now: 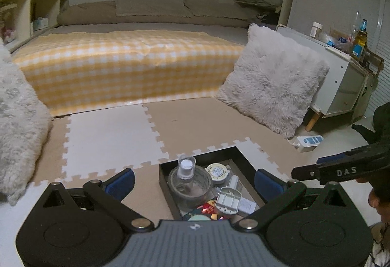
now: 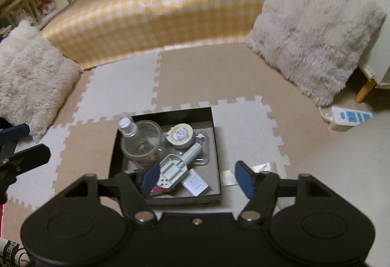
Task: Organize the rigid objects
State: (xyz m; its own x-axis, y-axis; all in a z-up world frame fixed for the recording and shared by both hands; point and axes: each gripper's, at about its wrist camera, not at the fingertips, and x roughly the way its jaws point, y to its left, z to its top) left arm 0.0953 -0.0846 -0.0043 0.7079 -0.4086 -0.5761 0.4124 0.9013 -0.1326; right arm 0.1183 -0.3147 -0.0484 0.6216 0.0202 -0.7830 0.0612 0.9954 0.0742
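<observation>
A black tray (image 2: 214, 125) sits on the foam floor mats. It holds a clear tape roll (image 2: 146, 145) with a small spray bottle (image 2: 128, 126) leaning in it. Also in it are a round tin (image 2: 180, 135), a white tube (image 2: 192, 152), a grey plug adapter (image 2: 170, 170) and a white box (image 2: 196, 185). My right gripper (image 2: 198, 179) hovers open above the tray's near side, with nothing between its blue pads. My left gripper (image 1: 193, 184) is also open and empty, above the tray (image 1: 240, 151), tape roll (image 1: 191, 184) and adapter (image 1: 228, 201). The right gripper's finger (image 1: 341, 171) shows at the right.
A bed with a yellow checked cover (image 2: 156, 15) runs behind the mats. One fluffy cushion (image 2: 314, 27) leans at the right and another (image 2: 31, 76) lies at the left. A white power strip (image 2: 351, 118) lies right of the mats. A white cabinet with bottles (image 1: 341, 66) stands far right.
</observation>
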